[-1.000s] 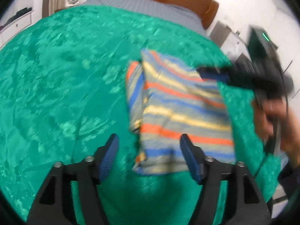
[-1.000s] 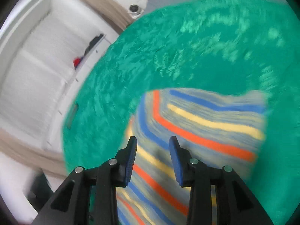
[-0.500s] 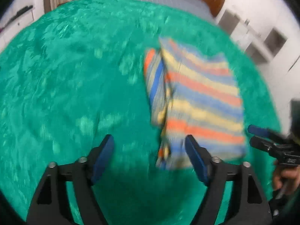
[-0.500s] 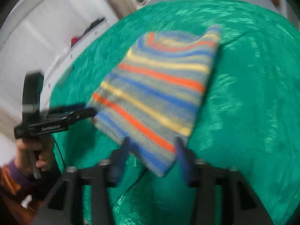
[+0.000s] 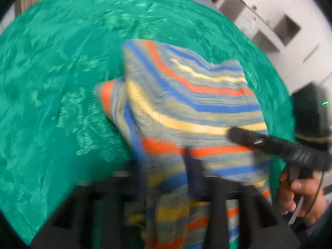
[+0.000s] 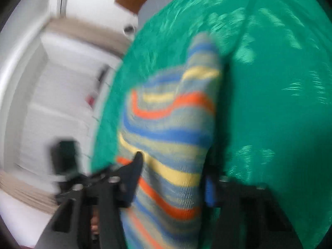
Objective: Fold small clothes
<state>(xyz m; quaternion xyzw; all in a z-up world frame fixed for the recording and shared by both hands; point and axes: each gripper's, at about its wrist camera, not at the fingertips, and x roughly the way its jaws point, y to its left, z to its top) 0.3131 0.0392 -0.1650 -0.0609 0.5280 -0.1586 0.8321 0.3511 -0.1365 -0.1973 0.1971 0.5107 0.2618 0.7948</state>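
A green bedspread (image 5: pixel 51 103) covers the bed. The striped garment (image 5: pixel 186 108) lies bunched toward its near edge, draped between the fingers of both the left hand-held gripper (image 5: pixel 166 178) and right hand-held gripper (image 6: pixel 172 178); blur hides whether either pinches it.

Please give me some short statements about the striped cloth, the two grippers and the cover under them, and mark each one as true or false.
1. The striped cloth has orange, blue and yellow stripes. True.
2. The cloth lies flat and untouched on the cover. False: its near part is bunched up between the fingers of the left gripper.
3. The cover under the cloth is red. False: it is green, with a shiny pattern.
4. In the right wrist view, the cloth passes between the two fingers of the right gripper. True.
5. In the left wrist view, the right gripper reaches over the cloth from the right side. True.
6. A second garment lies on the cover. False: only the striped cloth shows.
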